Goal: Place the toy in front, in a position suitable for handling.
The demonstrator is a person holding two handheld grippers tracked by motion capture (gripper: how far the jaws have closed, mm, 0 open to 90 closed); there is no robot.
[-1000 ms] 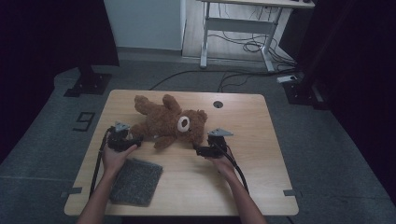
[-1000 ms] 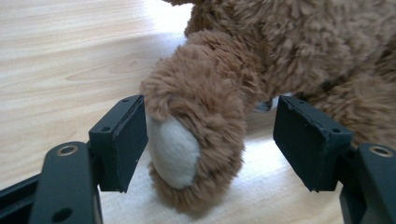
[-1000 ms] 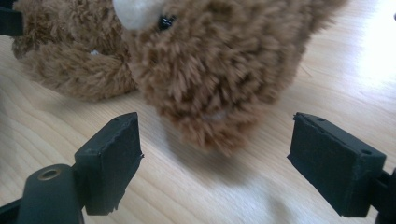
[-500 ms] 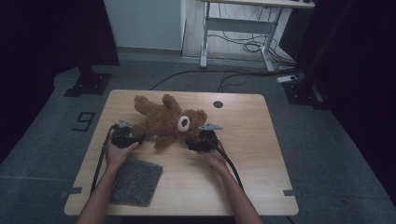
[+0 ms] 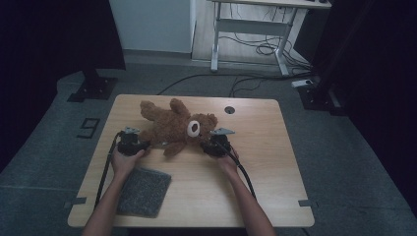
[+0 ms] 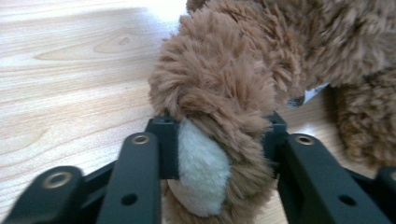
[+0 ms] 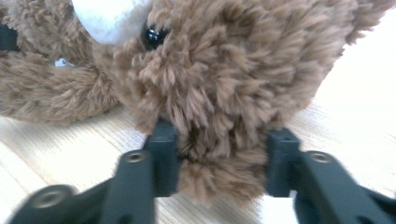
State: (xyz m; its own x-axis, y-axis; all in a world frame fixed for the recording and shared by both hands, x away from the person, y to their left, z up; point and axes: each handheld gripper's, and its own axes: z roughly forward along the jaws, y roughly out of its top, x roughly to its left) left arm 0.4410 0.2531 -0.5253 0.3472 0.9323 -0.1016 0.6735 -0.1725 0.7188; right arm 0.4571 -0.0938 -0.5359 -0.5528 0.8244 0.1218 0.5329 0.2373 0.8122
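You held the brown plush teddy bear [image 5: 174, 127] lying near the middle of the light wooden surface [image 5: 275, 162]. The left tongs [image 5: 141, 145] had just closed, pinching its white-soled paw [image 6: 201, 163] at 9 o'clock; the right tongs [image 5: 205, 146] had just closed, pinching its head [image 7: 219, 93] at 3 o'clock, apparently so both ends would lift together. A grey felt pad [image 5: 143, 191] lay at 7 o'clock.

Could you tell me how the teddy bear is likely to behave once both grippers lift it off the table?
The teddy bear is plush, so it will probably sag between the grips. Its fur bulges around the left gripper and the right gripper, which have just been closing on it, suggesting a soft, squashy hold. It looks light, unlikely to slip or roll.
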